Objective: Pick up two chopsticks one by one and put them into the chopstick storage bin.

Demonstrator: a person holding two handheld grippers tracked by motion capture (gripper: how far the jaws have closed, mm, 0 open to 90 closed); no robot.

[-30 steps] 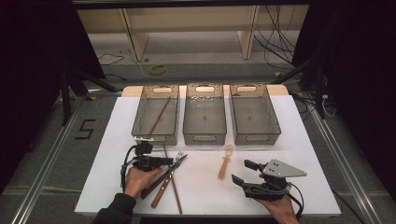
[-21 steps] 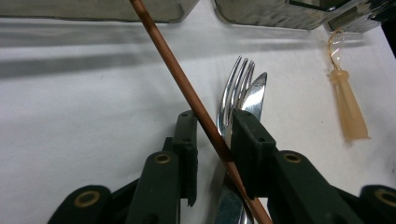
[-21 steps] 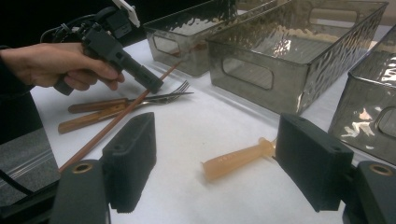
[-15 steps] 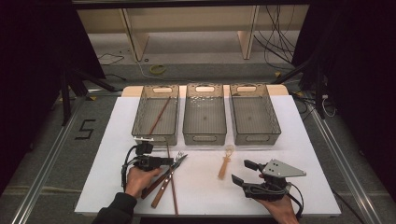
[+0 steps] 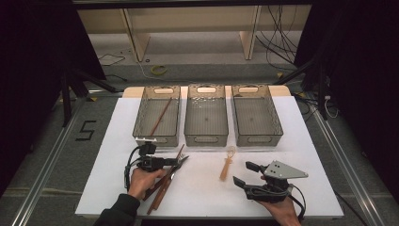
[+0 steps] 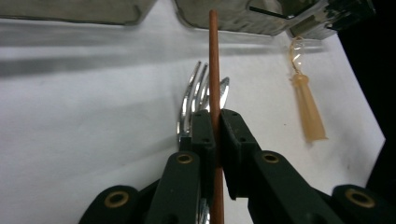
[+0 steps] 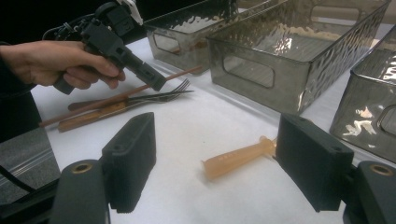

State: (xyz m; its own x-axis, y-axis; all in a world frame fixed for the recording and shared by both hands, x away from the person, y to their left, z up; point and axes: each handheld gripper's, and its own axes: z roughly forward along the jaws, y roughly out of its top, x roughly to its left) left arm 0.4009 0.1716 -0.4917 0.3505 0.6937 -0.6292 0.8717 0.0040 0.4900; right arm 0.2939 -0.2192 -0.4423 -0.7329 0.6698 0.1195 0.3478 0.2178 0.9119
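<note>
My left gripper (image 5: 175, 162) (image 6: 215, 116) is shut on a thin brown chopstick (image 6: 214, 56) (image 7: 173, 77); its jaws have just been closing on it. The chopstick runs between the pads and out past the tips. Under it lie two forks with wooden handles (image 5: 162, 186) (image 6: 191, 93) (image 7: 159, 97). My right gripper (image 5: 243, 173) (image 7: 224, 158) stands open at the front right, holding nothing. An amber plastic utensil (image 5: 227, 165) (image 6: 306, 105) (image 7: 238, 156) lies on the white table ahead of it.
Three smoky clear bins stand in a row at the back: the left bin (image 5: 141, 117) holds another chopstick (image 5: 160, 117), beside the middle bin (image 5: 206, 136) and the right bin (image 5: 256, 136). The white table top (image 5: 202, 193) ends close to both hands.
</note>
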